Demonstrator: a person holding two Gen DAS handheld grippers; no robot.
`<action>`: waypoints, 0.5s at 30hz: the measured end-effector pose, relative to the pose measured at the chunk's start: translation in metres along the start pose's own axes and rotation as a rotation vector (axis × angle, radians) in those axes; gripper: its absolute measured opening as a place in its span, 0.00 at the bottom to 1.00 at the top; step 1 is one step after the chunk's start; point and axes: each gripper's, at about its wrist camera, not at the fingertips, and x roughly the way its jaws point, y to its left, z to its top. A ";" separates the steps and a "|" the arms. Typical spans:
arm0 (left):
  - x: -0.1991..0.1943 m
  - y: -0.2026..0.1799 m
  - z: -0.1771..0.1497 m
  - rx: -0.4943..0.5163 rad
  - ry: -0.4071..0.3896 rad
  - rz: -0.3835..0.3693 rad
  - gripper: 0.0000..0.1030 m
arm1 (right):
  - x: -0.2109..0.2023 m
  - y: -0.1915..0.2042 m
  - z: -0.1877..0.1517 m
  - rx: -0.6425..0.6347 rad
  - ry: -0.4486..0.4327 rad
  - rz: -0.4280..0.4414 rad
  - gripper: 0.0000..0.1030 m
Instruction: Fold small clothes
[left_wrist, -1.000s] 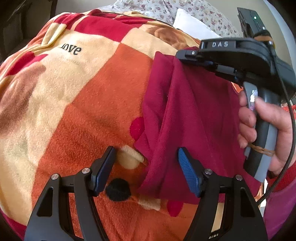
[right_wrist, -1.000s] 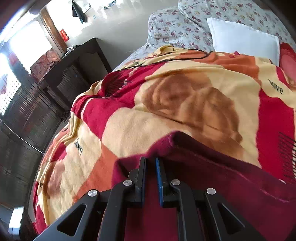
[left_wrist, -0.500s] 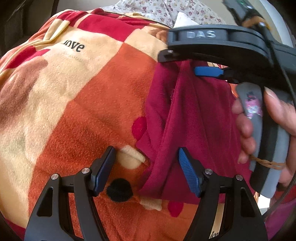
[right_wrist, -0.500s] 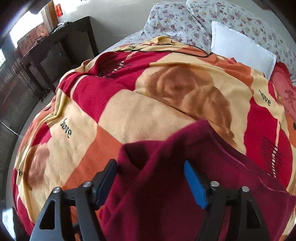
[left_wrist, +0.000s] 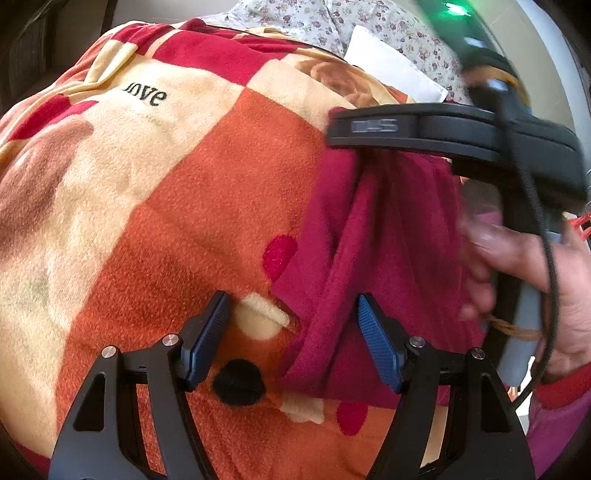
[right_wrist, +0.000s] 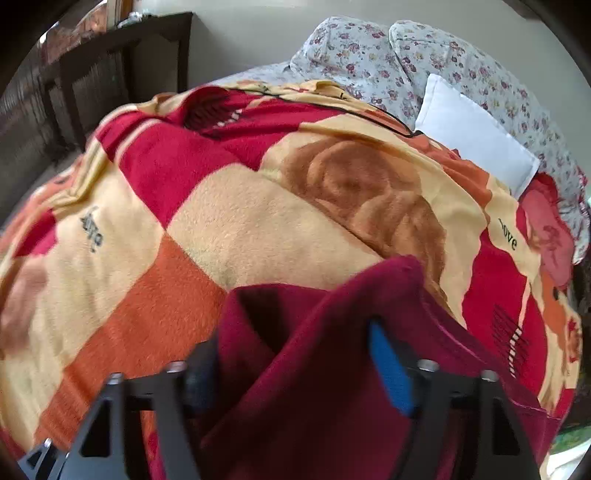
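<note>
maroon fleece garment (left_wrist: 388, 251) lies bunched on the near right of the patterned blanket (left_wrist: 184, 192); left gripper (left_wrist: 291, 339) released above its left edge; right gripper (right_wrist: 295, 362), jaws just closing, straddles a fold, unclamped

I am looking at a bed (right_wrist: 258, 70) covered by a fleece blanket (left_wrist: 192, 206) in red, orange and cream blocks, printed with the word "love", brown roses and small red hearts. Directly on the blanket lies a dark red garment (left_wrist: 388, 258), bunched in soft folds at the near right side, its edge overlapping an orange block. At the head of the bed I see floral-print bedding (right_wrist: 369, 55), with a plain white pillow (right_wrist: 472, 136) resting against it, just beyond the blanket's far edge.
</note>
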 end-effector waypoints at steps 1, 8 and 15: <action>-0.001 0.000 0.001 0.001 0.000 -0.005 0.69 | -0.006 -0.010 -0.002 0.030 -0.004 0.049 0.36; -0.006 -0.009 0.015 0.049 -0.022 -0.046 0.69 | -0.029 -0.058 -0.016 0.235 -0.047 0.301 0.18; 0.010 -0.019 0.019 0.095 0.015 -0.090 0.71 | -0.035 -0.064 -0.023 0.273 -0.072 0.371 0.17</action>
